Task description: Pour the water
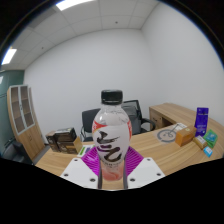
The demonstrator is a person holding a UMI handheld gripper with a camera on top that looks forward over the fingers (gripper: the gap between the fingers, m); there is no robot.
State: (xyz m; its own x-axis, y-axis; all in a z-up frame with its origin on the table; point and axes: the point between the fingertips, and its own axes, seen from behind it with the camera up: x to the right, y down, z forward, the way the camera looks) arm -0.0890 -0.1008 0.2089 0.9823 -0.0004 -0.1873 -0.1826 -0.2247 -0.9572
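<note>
Nearest the lens, the gripper (111,172) had its two white fingers (82,172) closed narrowly on a clear plastic bottle (112,140), the magenta pads (93,160) pressing against its lower body from either side. That bottle stood upright between them, filling the middle of the view. It carried a white screw cap (112,97) and a pale label (112,135) marked with dark brush-like strokes and a wash of pink (the characters could not be read). Whether the bottle held water could not be told from this angle, and its base was hidden behind the fingers.

Beyond the bottle ran a light wooden desk (150,143). On it, to the right and well apart from the bottle, sat a brown cardboard box (185,136), a tall blue carton (202,121) behind that box, and some small teal and white items (205,146) near the desk's far end. To the left of the bottle lay a dark boxy object (65,139) on the same surface, too small to identify. A black office chair (141,117) showed just behind the bottle's right shoulder.

Farther left, a wooden cabinet (23,118) with open shelves stood against the white wall (70,70). Long ceiling lights (76,4) glowed overhead.
</note>
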